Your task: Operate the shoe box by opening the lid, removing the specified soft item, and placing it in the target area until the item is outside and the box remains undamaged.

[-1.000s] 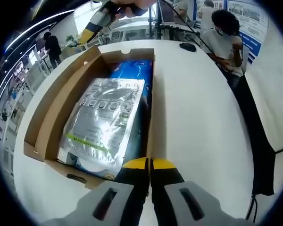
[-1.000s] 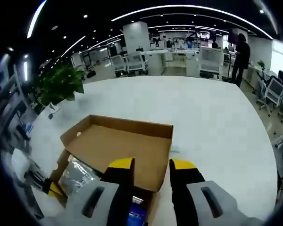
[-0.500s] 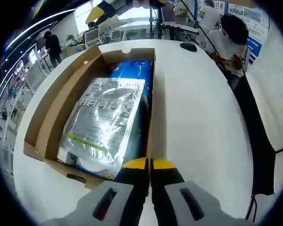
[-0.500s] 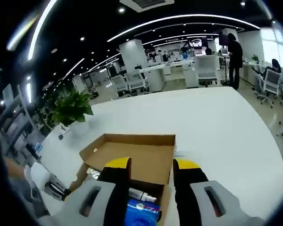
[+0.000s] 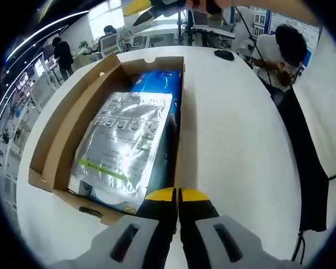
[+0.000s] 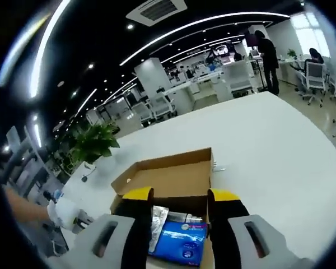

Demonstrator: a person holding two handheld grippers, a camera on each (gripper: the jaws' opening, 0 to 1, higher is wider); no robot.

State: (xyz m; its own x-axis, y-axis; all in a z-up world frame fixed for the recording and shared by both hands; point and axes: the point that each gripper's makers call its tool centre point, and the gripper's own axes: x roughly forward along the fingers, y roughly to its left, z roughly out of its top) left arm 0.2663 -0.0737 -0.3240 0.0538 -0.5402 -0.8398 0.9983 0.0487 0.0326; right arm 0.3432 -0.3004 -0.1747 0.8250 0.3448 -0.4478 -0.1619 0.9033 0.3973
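Observation:
The cardboard shoe box [image 5: 73,117] lies open on the white table [image 5: 241,145], its lid [image 6: 168,179] folded flat to one side. A silver plastic pouch [image 5: 126,143] rests on top of a blue soft pack [image 5: 157,81] inside. My left gripper [image 5: 177,196] is shut at the near end of the box's right wall, which runs straight into the seam between its jaws. Above the far end of the box, my right gripper [image 6: 180,196] hangs open with nothing between its fingers; its yellow tip [image 5: 135,5] shows there. The blue pack [image 6: 176,244] lies just below its jaws.
A potted plant [image 6: 95,143] stands at the table's far edge. A small black object [image 5: 223,55] lies on the table near a seated person [image 5: 280,53]. A black drape [image 5: 311,168] hangs past the table's right edge. A gloved hand [image 6: 61,213] is beside the box.
The right gripper has lifted and drawn back over the box, open throughout; more of the blue pack shows under it. The left gripper and the box have stayed still.

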